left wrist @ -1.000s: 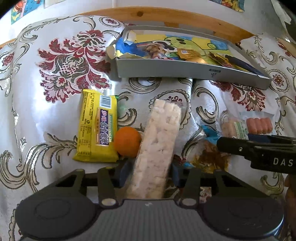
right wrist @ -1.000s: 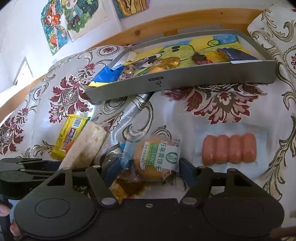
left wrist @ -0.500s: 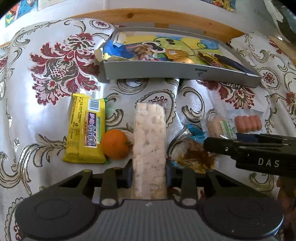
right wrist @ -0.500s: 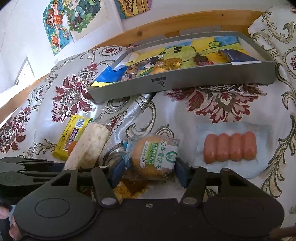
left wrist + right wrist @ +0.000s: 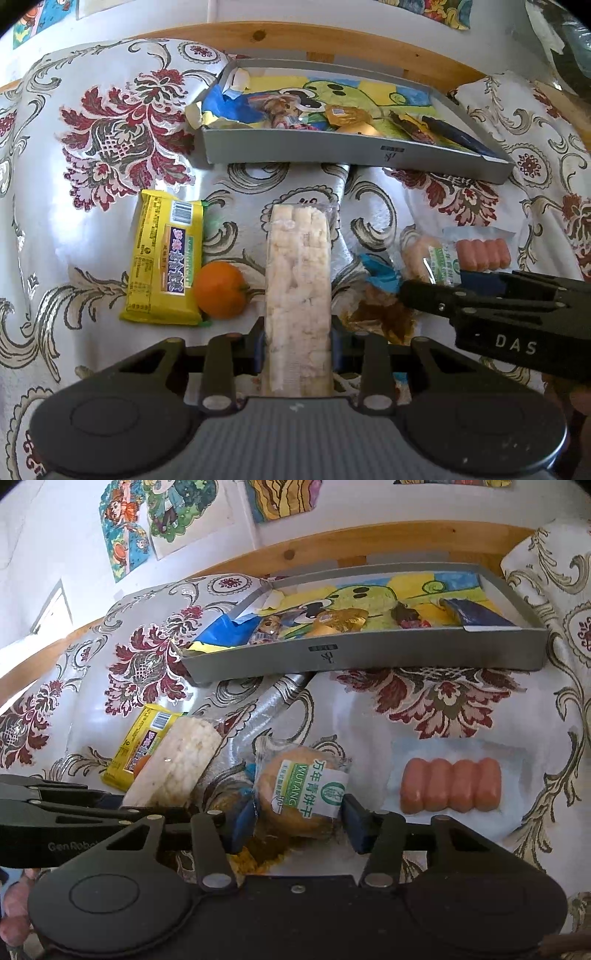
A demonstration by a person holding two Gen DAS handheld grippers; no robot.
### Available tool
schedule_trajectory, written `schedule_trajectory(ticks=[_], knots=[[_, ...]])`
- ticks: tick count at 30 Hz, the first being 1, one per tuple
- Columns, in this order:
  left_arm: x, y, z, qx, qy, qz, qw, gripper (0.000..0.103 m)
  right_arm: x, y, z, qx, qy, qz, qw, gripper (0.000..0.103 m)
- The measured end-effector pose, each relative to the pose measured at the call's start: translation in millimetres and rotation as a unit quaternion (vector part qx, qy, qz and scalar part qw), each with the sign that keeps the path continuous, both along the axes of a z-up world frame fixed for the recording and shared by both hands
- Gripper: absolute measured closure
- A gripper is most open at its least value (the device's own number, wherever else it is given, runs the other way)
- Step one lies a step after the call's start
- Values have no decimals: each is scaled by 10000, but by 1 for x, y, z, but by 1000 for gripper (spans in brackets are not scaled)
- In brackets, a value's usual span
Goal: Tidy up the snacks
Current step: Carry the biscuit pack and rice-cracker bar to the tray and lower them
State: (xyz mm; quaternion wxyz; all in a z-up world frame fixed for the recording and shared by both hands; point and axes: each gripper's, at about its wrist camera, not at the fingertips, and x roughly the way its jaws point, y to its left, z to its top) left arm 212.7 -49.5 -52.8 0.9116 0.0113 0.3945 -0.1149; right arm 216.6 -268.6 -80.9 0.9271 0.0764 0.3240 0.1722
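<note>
Left wrist view: the left gripper (image 5: 298,341) pinches the near end of the rice bar (image 5: 298,291), which runs away from it toward the tray (image 5: 332,155). An orange (image 5: 219,290) and a yellow pack (image 5: 166,258) lie just left of the bar. In the right wrist view, the right gripper (image 5: 297,821) has its jaws spread around the biscuit (image 5: 303,790), the left pad touching its wrapper. The sausages (image 5: 450,790) lie to the right on the cloth (image 5: 461,709).
</note>
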Motion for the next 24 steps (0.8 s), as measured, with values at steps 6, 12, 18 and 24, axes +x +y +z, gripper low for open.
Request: schedule_trajectory(ticks=[6,12,18,24], knots=[[-2,-1,9,-90,-197,24,9998,68,-1,0,6,-32,-169,-17,9999,52],[1,-3,21,-190,-498,104,9985,68,-2,-5,16,30,-444,-99,9990,52],[22,-13,47,-329,-879,117,9955,68,-1,-17,40,-56,-1089,-298,9936,52],[63,-45,81,-445,-1234,-183,9912,68,13,-44,65,-302,-1684,-779,9822,52]])
